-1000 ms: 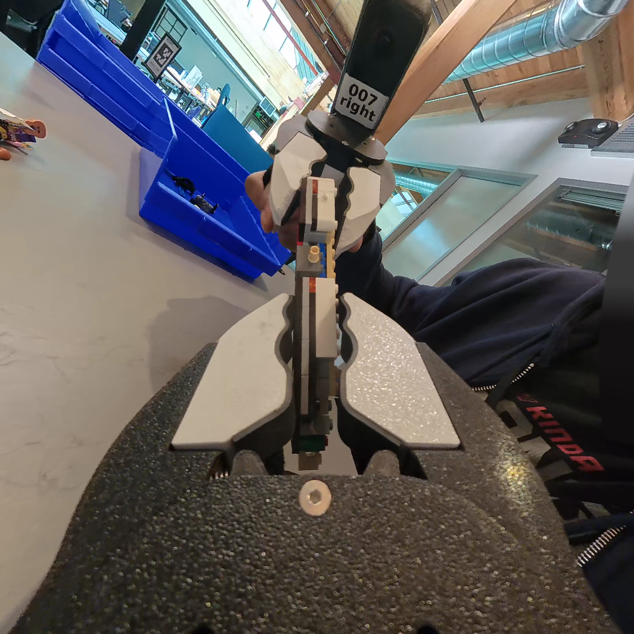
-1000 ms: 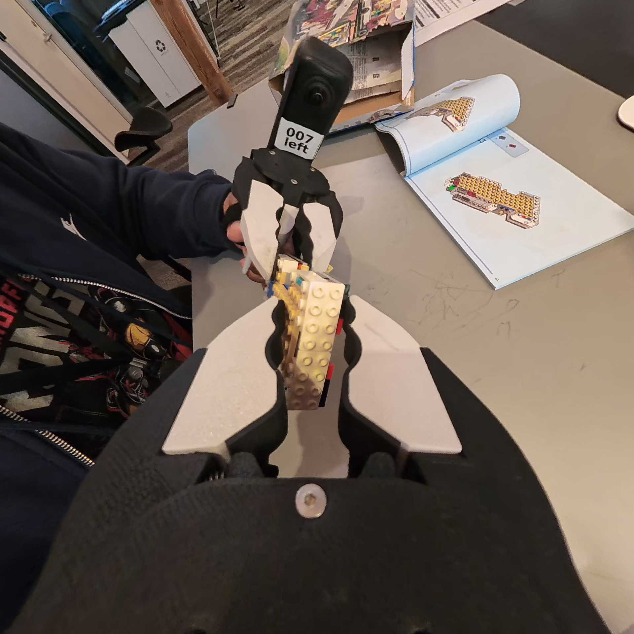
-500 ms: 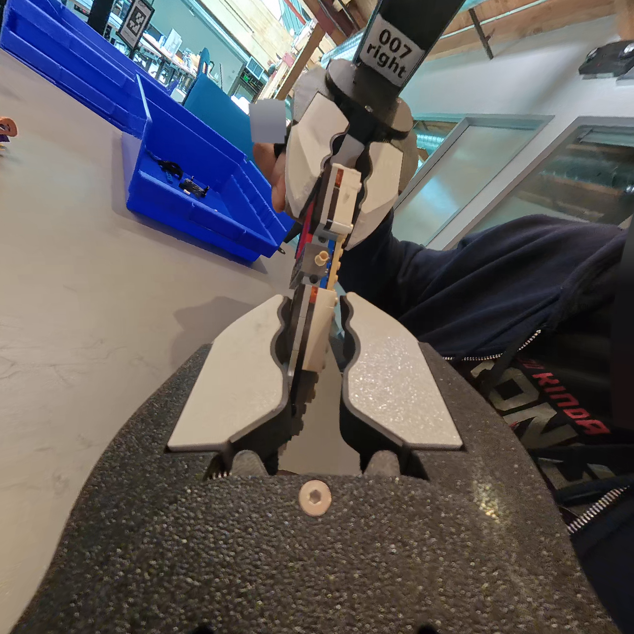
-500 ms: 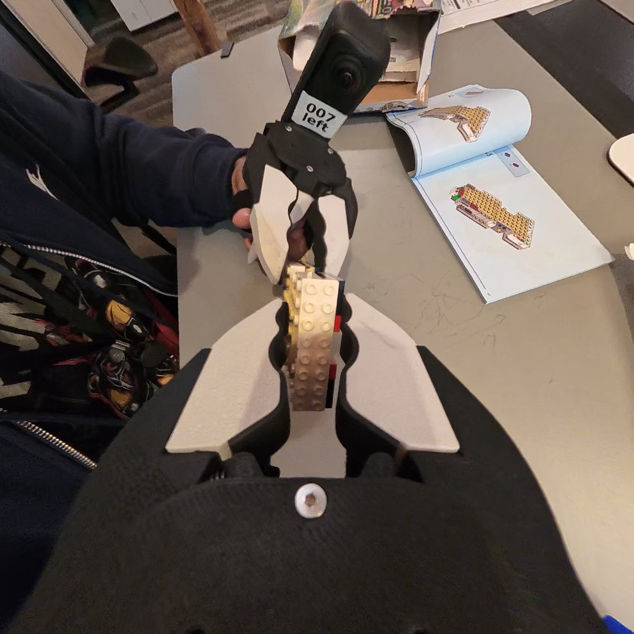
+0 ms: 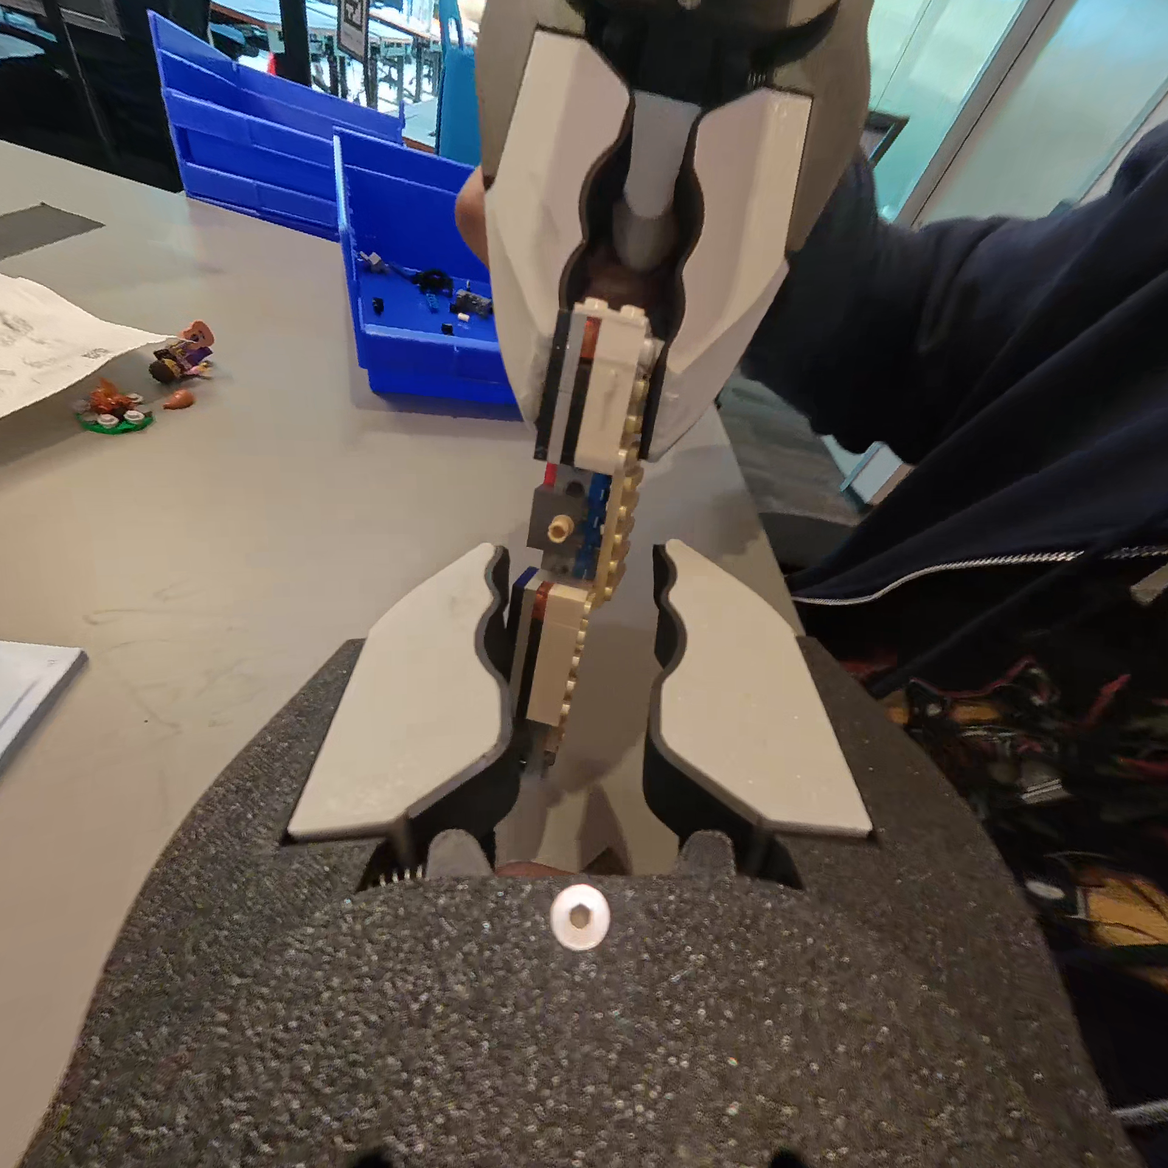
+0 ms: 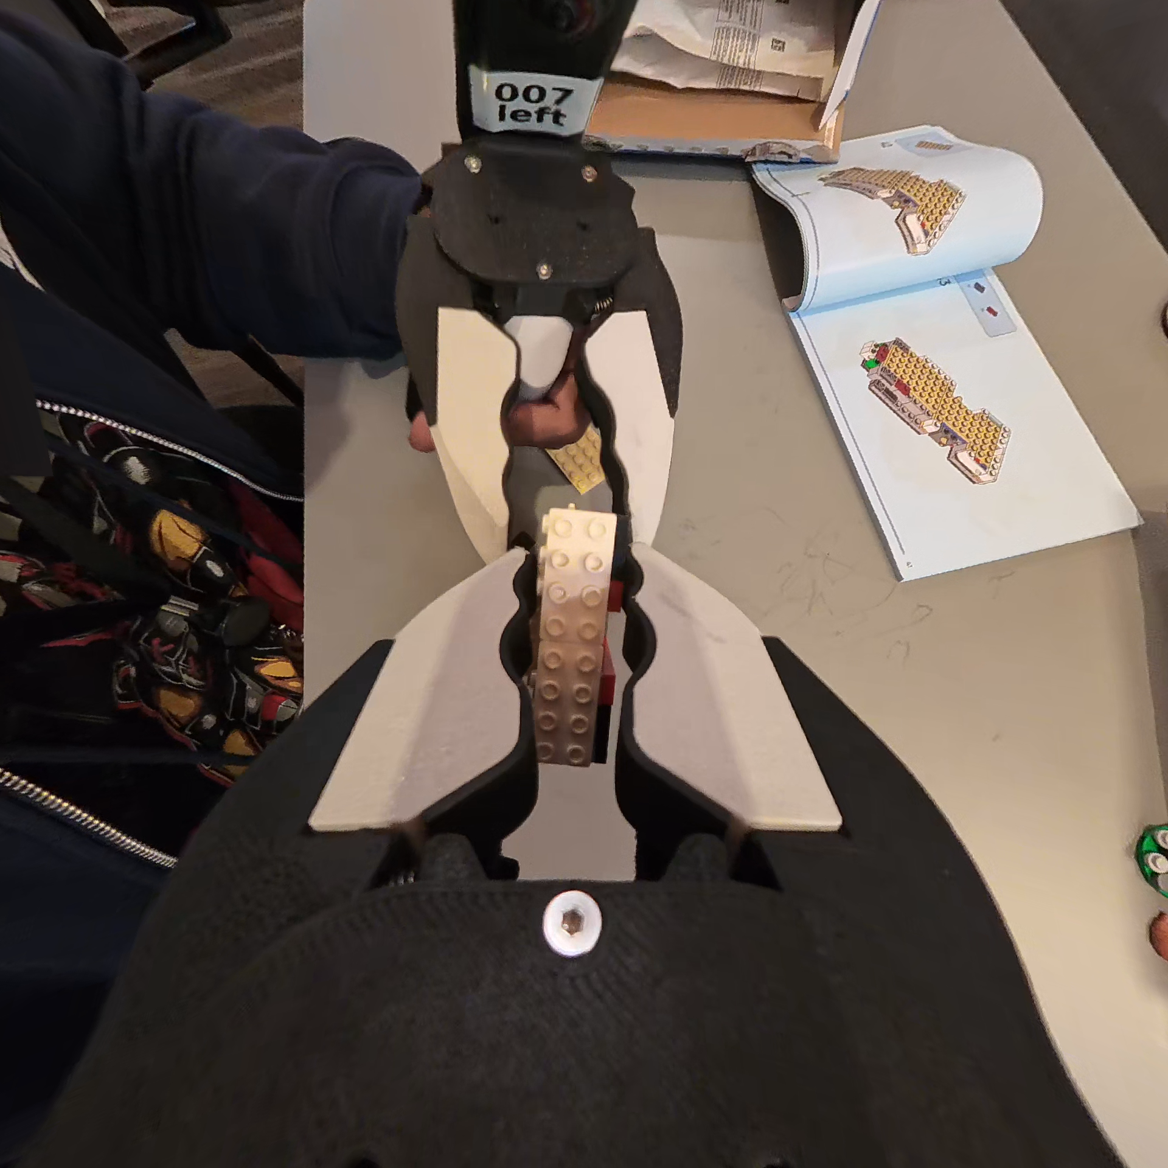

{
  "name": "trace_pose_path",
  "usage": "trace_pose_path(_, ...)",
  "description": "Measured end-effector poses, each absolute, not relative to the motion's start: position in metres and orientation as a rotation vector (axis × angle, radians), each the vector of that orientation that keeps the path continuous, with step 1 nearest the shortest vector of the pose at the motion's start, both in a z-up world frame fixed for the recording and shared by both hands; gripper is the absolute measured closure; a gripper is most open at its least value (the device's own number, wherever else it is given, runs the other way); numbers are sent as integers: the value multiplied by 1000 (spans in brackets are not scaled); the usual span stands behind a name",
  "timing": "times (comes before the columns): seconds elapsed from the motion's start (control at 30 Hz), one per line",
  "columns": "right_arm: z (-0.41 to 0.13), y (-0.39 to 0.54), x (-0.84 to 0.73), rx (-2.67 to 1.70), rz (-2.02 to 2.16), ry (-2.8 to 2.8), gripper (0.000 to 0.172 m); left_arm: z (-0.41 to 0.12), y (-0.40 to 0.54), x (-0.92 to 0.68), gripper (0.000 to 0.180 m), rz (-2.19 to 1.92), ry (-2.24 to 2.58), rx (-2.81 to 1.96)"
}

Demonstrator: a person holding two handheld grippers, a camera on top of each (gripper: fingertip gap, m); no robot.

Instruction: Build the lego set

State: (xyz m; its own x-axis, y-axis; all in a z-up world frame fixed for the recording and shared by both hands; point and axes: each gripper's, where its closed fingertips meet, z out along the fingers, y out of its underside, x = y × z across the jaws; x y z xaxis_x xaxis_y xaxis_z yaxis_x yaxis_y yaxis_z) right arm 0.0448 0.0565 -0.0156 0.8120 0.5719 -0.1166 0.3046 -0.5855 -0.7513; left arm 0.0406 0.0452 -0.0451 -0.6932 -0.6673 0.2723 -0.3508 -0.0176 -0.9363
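Note:
A long brick assembly [image 5: 584, 392] of white, tan, grey, black and blue bricks spans the two grippers above the grey table [image 5: 253, 537]. My right gripper [image 6: 580, 550] is shut on one end of it [image 6: 572, 632], with both pads pressed against its sides. It also shows in the left wrist view [image 5: 597, 442], clamped on the far end. My left gripper [image 5: 578, 550] is open. The assembly's near end leans against its left finger [image 5: 417, 682], and a clear gap separates it from the right finger [image 5: 746, 695]. The right wrist view shows the left gripper [image 6: 562, 499] with its jaws spread.
Blue bins [image 5: 411, 253] stand at the table's back. A small figure [image 5: 183, 354], a green-based piece [image 5: 114, 417] and a paper sheet [image 5: 50, 341] lie to the left. An open instruction booklet [image 6: 935, 392] and a cardboard box [image 6: 714, 107] lie beyond. A person's dark sleeve [image 5: 979, 347] is at the right. My left and right fingertips are right by each other. My left tips are roughly 25 centimeters from the green-based piece [image 5: 114, 417].
My left gripper's jaws have opened off the brick assembly, which they gripped a second ago. The right gripper has closed tighter on it and keeps hold. The grippers have drawn closer together.

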Motion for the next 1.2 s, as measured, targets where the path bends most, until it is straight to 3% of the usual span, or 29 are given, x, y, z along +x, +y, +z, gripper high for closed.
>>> trace_pose_path(0.27,-9,60,39,-2204,459,-686,147,-46,42,45,149,-1685,2053,-948)
trace_pose_path(1.2,-5,69,41,-2200,420,-710,146,-32,51,48,156,-1725,1962,-923)
